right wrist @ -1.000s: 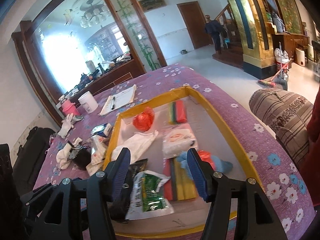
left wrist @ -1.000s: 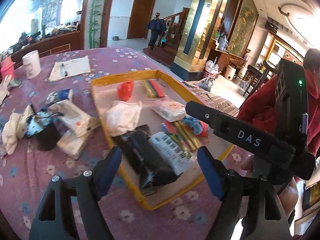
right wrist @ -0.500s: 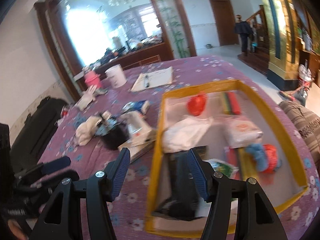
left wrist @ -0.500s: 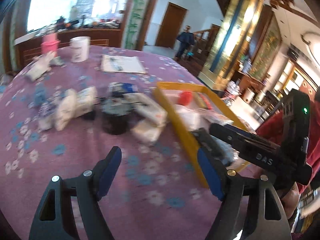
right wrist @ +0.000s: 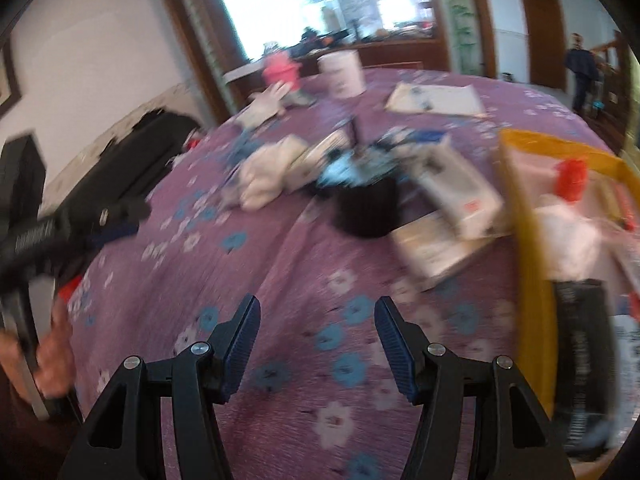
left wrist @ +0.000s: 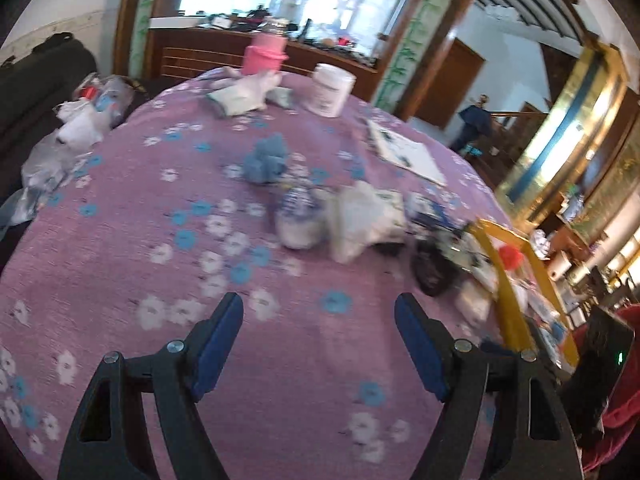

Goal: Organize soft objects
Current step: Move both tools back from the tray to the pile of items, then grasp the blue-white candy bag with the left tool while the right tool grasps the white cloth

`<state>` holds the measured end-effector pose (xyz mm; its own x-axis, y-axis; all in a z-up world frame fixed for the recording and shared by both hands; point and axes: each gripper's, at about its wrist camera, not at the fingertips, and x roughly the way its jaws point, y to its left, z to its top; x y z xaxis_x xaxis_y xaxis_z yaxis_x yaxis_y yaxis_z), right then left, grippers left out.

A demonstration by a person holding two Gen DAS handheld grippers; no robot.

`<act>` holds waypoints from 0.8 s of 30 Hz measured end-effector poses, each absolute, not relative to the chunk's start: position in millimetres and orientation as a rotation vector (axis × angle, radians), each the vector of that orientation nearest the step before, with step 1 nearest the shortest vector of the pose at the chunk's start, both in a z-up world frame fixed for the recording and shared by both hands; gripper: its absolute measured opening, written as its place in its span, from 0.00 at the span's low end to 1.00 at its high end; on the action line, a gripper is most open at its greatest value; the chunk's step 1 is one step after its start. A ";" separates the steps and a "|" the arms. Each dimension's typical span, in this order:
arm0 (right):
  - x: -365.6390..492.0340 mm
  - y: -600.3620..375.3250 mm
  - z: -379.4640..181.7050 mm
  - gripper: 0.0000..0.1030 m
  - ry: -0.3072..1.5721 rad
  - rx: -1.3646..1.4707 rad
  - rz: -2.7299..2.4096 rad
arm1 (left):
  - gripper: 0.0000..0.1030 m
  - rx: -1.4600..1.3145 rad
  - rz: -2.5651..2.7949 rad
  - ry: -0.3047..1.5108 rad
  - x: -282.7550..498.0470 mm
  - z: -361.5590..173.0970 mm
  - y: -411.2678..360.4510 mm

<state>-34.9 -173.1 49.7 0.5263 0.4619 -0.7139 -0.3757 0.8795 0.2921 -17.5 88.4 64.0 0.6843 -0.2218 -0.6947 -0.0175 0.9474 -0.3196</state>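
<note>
My left gripper is open and empty above the purple flowered tablecloth. Ahead of it lie a blue plush toy, a blue-and-white bundle and a white soft bundle. My right gripper is open and empty over the cloth. Ahead of it lie a white soft bundle, a black soft item and white packets. The yellow-rimmed tray at the right holds a red item, a white cloth and a black pack.
A pink container, a white tub and a paper pad stand at the far side of the table. White and clear bags lie at the left edge beside a black bag. The left gripper's body shows at the left.
Both grippers have swung left, away from the tray, and now face the loose items on the cloth. Both stay open and empty. The view is motion-blurred.
</note>
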 end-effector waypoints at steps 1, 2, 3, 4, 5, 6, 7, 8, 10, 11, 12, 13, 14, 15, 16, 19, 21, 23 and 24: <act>-33.3 -171.5 47.6 0.62 0.898 0.112 0.522 | 0.75 -0.298 -0.098 0.820 -9.2 64.5 90.2; -33.1 -172.2 47.6 0.62 0.895 0.128 0.544 | 0.75 -0.289 -0.091 0.829 -2.7 65.1 89.6; -33.3 -174.7 48.4 0.62 0.886 0.149 0.566 | 0.75 -0.284 -0.093 0.842 6.6 65.5 89.1; -32.0 -177.2 47.5 0.62 0.886 0.172 0.586 | 0.75 -0.278 -0.104 0.859 18.9 65.1 88.3; -30.5 -179.1 45.7 0.62 0.894 0.185 0.590 | 0.75 -0.268 -0.090 0.887 33.3 63.4 87.4; -29.1 -180.8 43.1 0.62 0.909 0.201 0.588 | 0.75 -0.266 -0.062 0.909 46.8 61.2 87.8; -26.0 -183.6 40.0 0.62 0.923 0.226 0.593 | 0.75 -0.275 -0.051 0.923 60.1 58.5 89.4; -25.6 -186.0 38.7 0.62 0.929 0.248 0.601 | 0.75 -0.280 -0.041 0.931 68.1 56.5 91.3; -24.8 -192.5 36.4 0.62 0.935 0.291 0.603 | 0.75 -0.273 0.019 0.963 94.3 47.5 94.0; -24.6 -194.1 36.0 0.62 0.937 0.298 0.598 | 0.75 -0.268 0.021 0.991 106.8 40.8 93.9; -24.9 -194.0 36.1 0.62 0.938 0.304 0.602 | 0.73 -0.268 0.021 1.003 112.8 36.7 93.4; -24.6 -193.7 35.8 0.62 0.940 0.308 0.610 | 0.70 -0.266 0.032 1.019 121.5 29.4 93.0; -24.8 -193.3 36.2 0.62 0.944 0.308 0.615 | 0.58 -0.265 0.033 1.029 125.0 25.1 91.6; -24.7 -192.7 35.7 0.62 0.948 0.309 0.622 | 0.50 -0.271 0.014 1.039 129.3 20.2 89.5; -24.3 -192.1 34.9 0.62 0.953 0.312 0.630 | 0.47 -0.292 -0.016 1.034 130.8 16.7 88.0; -22.4 -193.1 32.5 0.62 0.966 0.326 0.634 | 0.27 -0.283 -0.052 0.999 122.9 21.7 81.8; -21.9 -194.7 31.6 0.62 0.972 0.332 0.633 | 0.27 -0.254 -0.055 0.951 111.3 29.7 81.8; -21.8 -194.3 31.2 0.62 0.976 0.333 0.637 | 0.27 -0.273 -0.089 0.940 105.4 34.5 86.2; -21.6 -194.2 31.0 0.62 0.979 0.333 0.638 | 0.27 -0.285 -0.093 0.934 102.6 37.0 90.0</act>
<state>-21.6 -194.2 31.0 0.3967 0.6363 -0.6616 -0.3486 0.7712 0.5326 102.6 90.0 37.0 0.5937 -0.2014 -0.7790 -0.0439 0.9586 -0.2813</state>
